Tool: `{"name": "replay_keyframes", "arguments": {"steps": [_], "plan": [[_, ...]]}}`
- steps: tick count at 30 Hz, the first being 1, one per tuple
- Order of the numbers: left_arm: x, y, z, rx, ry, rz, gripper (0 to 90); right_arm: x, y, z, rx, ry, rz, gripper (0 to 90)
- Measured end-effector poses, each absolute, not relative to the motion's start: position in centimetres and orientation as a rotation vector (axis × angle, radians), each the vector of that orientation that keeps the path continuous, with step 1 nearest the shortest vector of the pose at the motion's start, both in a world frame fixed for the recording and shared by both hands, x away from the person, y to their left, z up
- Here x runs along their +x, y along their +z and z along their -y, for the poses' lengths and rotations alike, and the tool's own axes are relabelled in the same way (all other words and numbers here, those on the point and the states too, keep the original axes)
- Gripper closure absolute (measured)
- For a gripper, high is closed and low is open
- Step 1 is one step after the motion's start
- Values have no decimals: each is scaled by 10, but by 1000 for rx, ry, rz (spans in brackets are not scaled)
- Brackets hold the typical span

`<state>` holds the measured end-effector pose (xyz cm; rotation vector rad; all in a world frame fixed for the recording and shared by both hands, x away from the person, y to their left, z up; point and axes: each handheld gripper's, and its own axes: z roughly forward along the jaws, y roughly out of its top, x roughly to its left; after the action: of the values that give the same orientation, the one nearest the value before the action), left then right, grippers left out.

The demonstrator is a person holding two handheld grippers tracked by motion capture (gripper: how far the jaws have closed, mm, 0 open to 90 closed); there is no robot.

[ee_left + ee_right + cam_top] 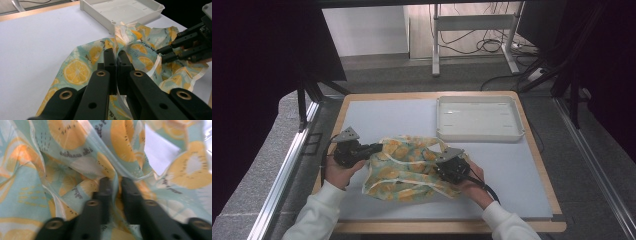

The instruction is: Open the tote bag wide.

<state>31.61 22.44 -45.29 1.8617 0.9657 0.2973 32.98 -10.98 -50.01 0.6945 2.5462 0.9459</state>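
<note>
Pinching the crumpled lemon-print pale green cloth [404,167], the left gripper [115,58] is nipping its edge. Opposite, the right gripper [116,186] is closing nearly fully on a fold, cloth bunching between them.

On the one table [532,170] lie one lemon-print cloth [404,167] and one white tray [479,119], with two hand-held grippers, left hand-held gripper [374,148] and right hand-held gripper [443,167].

Small dark script printed on a lemon-patterned cloth [75,152].
The lettering sits beside the lemon slices just ahead of the right gripper [115,182]; too blurred and turned to read.
</note>
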Motion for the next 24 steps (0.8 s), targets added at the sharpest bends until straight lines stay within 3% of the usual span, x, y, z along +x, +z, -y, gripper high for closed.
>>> {"name": "replay_keyframes", "arguments": {"steps": [3, 24], "plan": [[316, -453, -224, 1862, 298, -966, 897, 330, -497, 112, 695, 982, -2532, 887], [319, -457, -223, 1855, 310, -990, 890, 343, -451, 106, 680, 1247, -2343, 891]]}}
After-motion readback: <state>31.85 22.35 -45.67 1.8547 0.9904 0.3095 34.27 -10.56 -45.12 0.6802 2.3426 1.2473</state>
